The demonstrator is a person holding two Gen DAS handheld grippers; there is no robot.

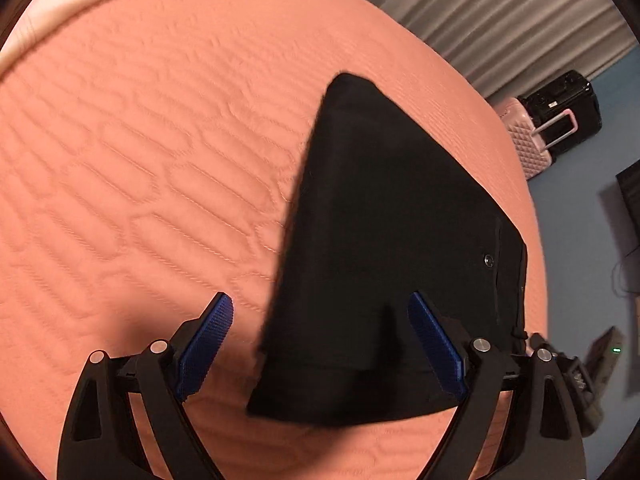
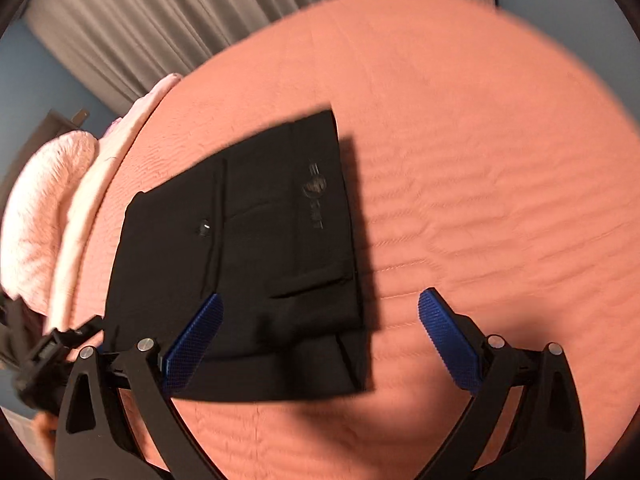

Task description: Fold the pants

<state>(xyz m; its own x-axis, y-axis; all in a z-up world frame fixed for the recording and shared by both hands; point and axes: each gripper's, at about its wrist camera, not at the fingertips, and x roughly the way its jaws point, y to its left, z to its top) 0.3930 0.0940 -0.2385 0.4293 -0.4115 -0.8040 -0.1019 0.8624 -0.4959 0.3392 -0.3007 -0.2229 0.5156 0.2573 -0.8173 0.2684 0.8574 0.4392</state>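
The black pants (image 1: pixel 384 248) lie folded into a compact stack on the salmon quilted bed (image 1: pixel 140 160). A small metal button (image 1: pixel 488 259) shows near their right edge. My left gripper (image 1: pixel 320 312) is open and empty above the stack's near left edge, holding nothing. In the right wrist view the pants (image 2: pixel 256 240) show a faint logo (image 2: pixel 316 192) and a button (image 2: pixel 205 225). My right gripper (image 2: pixel 320 312) is open and empty above the stack's near right corner. The other gripper (image 2: pixel 52 352) shows at the left edge.
A pink suitcase (image 1: pixel 528 136) and a black suitcase (image 1: pixel 568 104) stand beyond the bed's right side, by grey curtains (image 1: pixel 480 8). A fluffy pink blanket (image 2: pixel 44 208) lies along the bed's left edge. Bare quilt (image 2: pixel 500 160) spreads right of the pants.
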